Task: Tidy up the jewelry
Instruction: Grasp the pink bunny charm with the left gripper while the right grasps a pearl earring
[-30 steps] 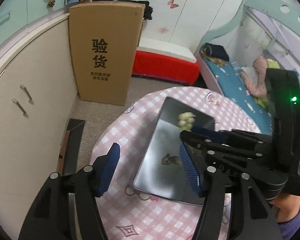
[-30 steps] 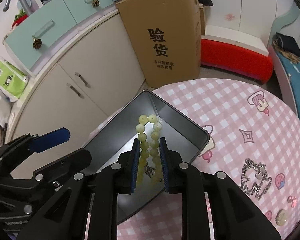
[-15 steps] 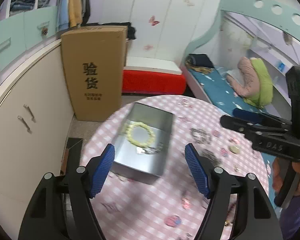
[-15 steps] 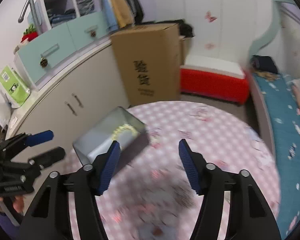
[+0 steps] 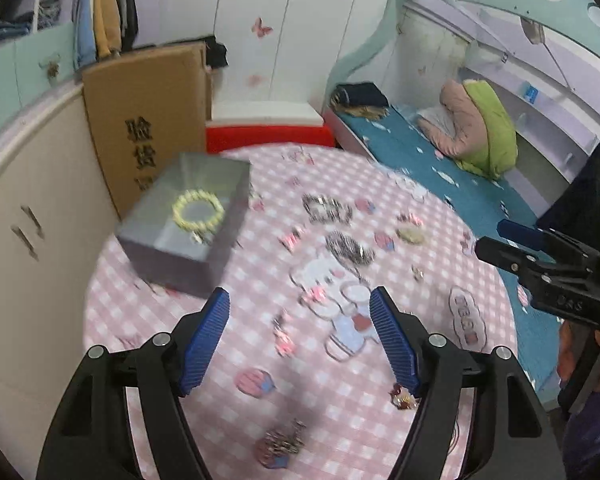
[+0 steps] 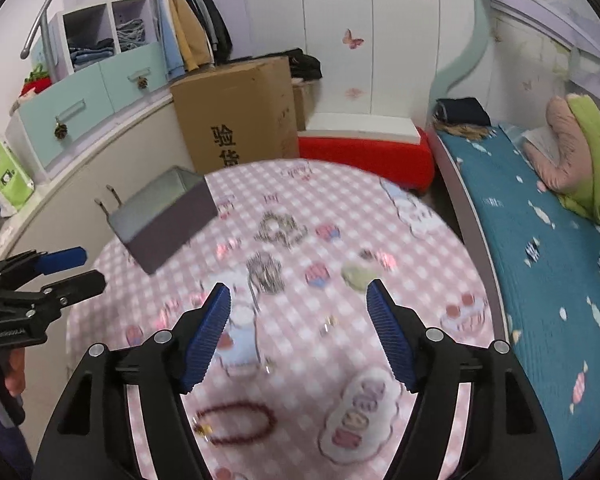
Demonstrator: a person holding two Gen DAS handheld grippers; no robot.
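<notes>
Both grippers hang above the round table (image 5: pixel 228 400), each with its blue pads spread wide and nothing between them: the left gripper (image 5: pixel 300 332) over the near middle of the pink checked cloth, the right gripper (image 6: pixel 298 328) likewise, tilted toward the scattered pieces. Held this high and this open, they seem placed to survey what is left and choose a piece, not to grasp one yet. The grey tin (image 5: pixel 188 220) sits at the table's far left edge, and a yellow bead bracelet (image 5: pixel 198 210) lies flat on its floor, with a small dark item just beside it that is too blurred to name; so the tin looks to be the collecting place. Well apart from it, loose on the cloth, lie two silvery chains (image 5: pixel 328 210) near the middle, a pale round pendant (image 6: pixel 360 274) to the right, and a dark red bead bracelet (image 6: pixel 236 420) close under the right gripper. The red one is probably the easiest next pick. Motion blur softens most small pieces. Readable writing is scant: the cardboard box (image 6: pixel 236 120) behind the table bears large black Chinese characters, 验货, and the cloth carries cartoon cat prints and a pink word patch I cannot read.
</notes>
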